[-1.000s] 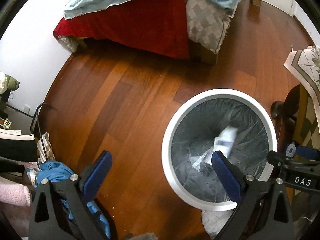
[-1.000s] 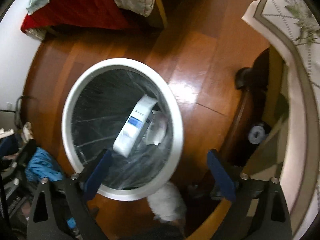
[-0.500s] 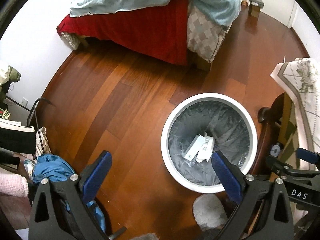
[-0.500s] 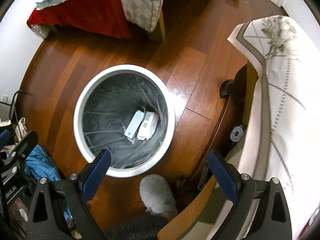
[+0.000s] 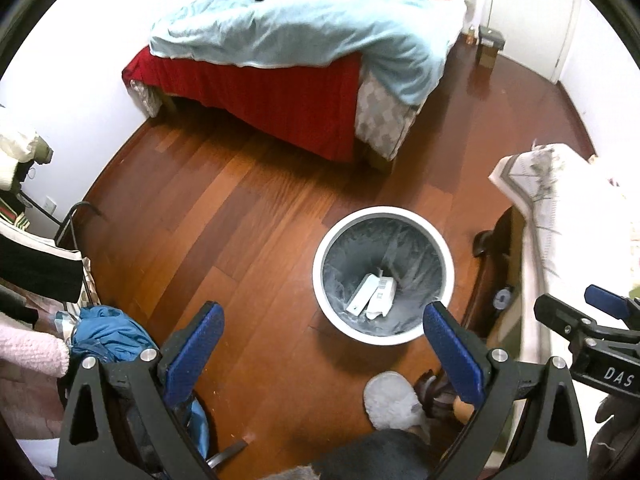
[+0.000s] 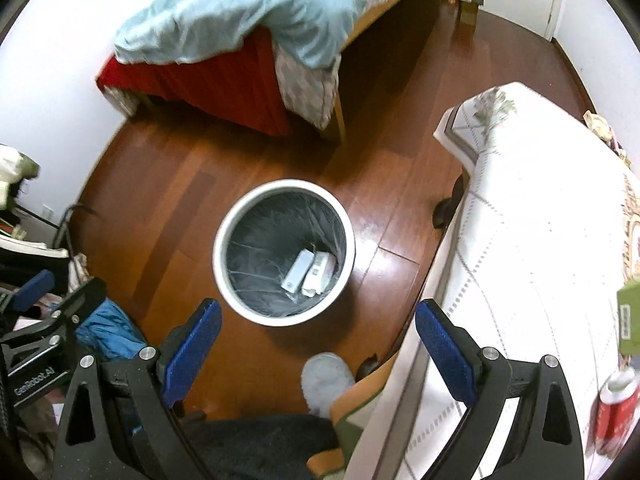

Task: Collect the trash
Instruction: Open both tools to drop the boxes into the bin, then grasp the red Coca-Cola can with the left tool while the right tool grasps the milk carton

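A white round trash bin (image 5: pixel 446 280) with a grey liner stands on the wood floor; it also shows in the right wrist view (image 6: pixel 218 256). Two white cartons (image 5: pixel 372 294) lie at its bottom, also seen in the right wrist view (image 6: pixel 310 270). My left gripper (image 5: pixel 320 344) is open and empty, held high above the floor just left of the bin. My right gripper (image 6: pixel 318 338) is open and empty, high above the bin's near side. A red can (image 6: pixel 616 404) and a green box (image 6: pixel 630 316) sit on the table at the right.
A bed (image 5: pixel 304 40) with a light blue cover and red skirt stands at the back. A table with a white patterned cloth (image 6: pixel 540 240) is at the right. Clothes and a blue bag (image 5: pixel 104 332) pile at the left. A grey slipper (image 5: pixel 392 400) is near the bin.
Both grippers have risen well away from the bin, so it looks smaller. The two cartons, mid-fall a second ago, now lie at the bin's bottom.
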A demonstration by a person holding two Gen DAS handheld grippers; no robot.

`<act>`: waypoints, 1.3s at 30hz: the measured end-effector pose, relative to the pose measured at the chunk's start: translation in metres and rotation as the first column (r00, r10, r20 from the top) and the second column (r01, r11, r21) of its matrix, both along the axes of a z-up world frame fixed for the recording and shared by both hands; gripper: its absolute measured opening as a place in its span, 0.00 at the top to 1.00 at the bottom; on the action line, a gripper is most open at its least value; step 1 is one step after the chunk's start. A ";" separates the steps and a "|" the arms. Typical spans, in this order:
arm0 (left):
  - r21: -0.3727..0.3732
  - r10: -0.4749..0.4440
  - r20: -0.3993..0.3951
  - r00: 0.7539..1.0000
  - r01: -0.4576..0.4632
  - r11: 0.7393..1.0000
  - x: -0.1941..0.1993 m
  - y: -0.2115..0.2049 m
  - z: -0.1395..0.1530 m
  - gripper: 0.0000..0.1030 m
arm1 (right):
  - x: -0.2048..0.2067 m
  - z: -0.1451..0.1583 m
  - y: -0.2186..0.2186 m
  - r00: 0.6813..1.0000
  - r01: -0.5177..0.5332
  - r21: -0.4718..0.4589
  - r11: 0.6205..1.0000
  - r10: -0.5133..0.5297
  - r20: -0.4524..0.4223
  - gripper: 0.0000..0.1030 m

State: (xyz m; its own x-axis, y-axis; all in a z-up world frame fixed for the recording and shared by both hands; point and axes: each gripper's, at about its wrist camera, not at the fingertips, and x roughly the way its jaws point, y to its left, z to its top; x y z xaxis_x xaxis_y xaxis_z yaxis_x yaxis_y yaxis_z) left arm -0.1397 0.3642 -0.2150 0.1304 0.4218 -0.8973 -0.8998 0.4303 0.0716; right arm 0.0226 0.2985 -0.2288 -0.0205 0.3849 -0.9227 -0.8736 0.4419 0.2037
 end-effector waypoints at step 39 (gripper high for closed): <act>-0.587 -0.201 0.212 0.956 0.289 0.756 0.367 -0.316 -0.092 0.22 | 0.302 -0.045 -0.522 0.600 0.785 -0.140 0.603 -0.797 -0.067 0.06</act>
